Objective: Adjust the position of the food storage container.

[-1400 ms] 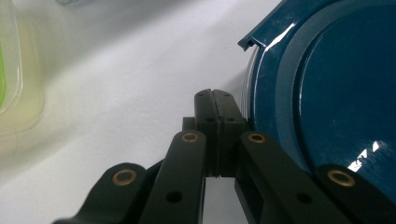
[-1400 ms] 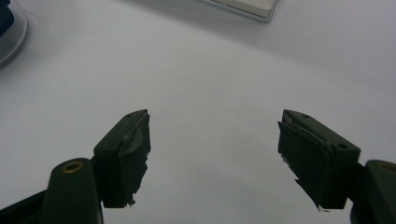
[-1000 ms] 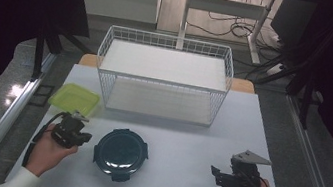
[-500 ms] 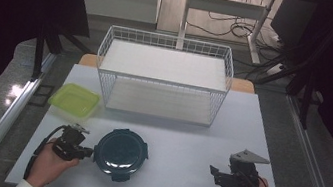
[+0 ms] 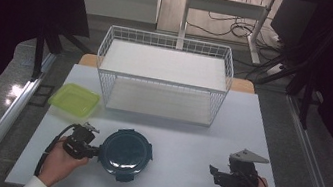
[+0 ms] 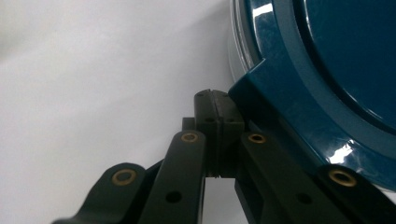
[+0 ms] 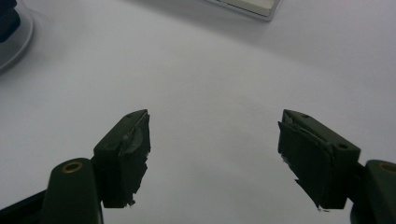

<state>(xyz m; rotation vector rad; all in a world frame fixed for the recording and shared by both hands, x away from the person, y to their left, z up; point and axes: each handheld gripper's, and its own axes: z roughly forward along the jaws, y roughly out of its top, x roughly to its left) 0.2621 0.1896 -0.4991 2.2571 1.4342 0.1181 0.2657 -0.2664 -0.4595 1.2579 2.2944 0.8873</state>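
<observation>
We have the round dark-blue plastic container with its clip-on lid (image 5: 125, 153) sitting near the front edge of the white table (image 5: 187, 142), left of its middle. Our left gripper (image 5: 91, 149) lies low beside it with its black jaws pressed flat together, nothing between them; in the left gripper view the tips (image 6: 217, 112) sit right at one of the lid's protruding latch tabs (image 6: 275, 112), touching or just short of it, we cannot tell which. Our right gripper (image 5: 213, 174) rests near the front right corner, well apart from the container, its jaws standing wide with bare table between them (image 7: 212, 154).

We judge the work barely begun: the lid looks seated and the container has not been lifted. The white wire basket (image 5: 162, 80) at the back edge is empty, and the flat translucent yellow-green square lid or tray (image 5: 75, 100) lies untouched by the left edge.

The container's lid is glossy, hard and smooth, with a raised ring and squared tabs; the clear wall below its rim shows in the left gripper view. The pads (image 7: 133, 154) on the right gripper look worn and ragged at the edges. The tabletop is matt and plain.
</observation>
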